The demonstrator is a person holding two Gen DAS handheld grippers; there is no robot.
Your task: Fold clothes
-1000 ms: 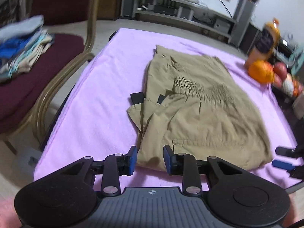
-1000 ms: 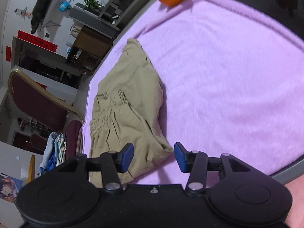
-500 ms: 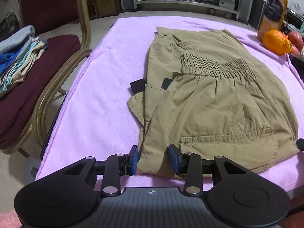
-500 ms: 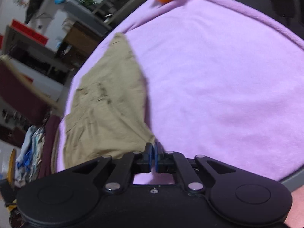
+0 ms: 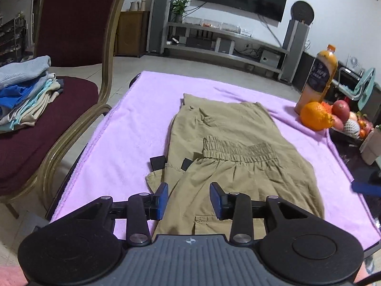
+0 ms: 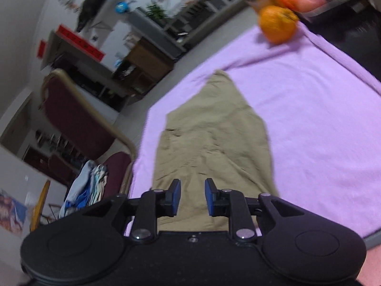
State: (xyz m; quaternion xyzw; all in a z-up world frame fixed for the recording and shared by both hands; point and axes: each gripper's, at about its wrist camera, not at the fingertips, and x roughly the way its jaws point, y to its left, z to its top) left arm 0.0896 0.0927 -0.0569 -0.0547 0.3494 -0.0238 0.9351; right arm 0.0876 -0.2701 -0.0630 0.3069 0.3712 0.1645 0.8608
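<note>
On the purple-covered table [image 5: 142, 109], khaki trousers [image 5: 238, 166] lie folded over, waistband on top mid-cloth. Right gripper [image 6: 191, 196], pinched shut on the cloth's near corner 0.5 s ago, now has its jaws apart w/ nothing between them, hanging over the near edge; so that corner's been let go. Left gripper [image 5: 189, 200] likewise spread, hovering over near hem, a bit wider than before. Fold looks laid down; whether another fold's due, can't tell. Pile of clothes [image 5: 26, 95] sits on chair [image 5: 59, 109] to the left.

juice bottle [image 5: 318, 76] dark label at right of frame, print too small to read, no other legible text
</note>
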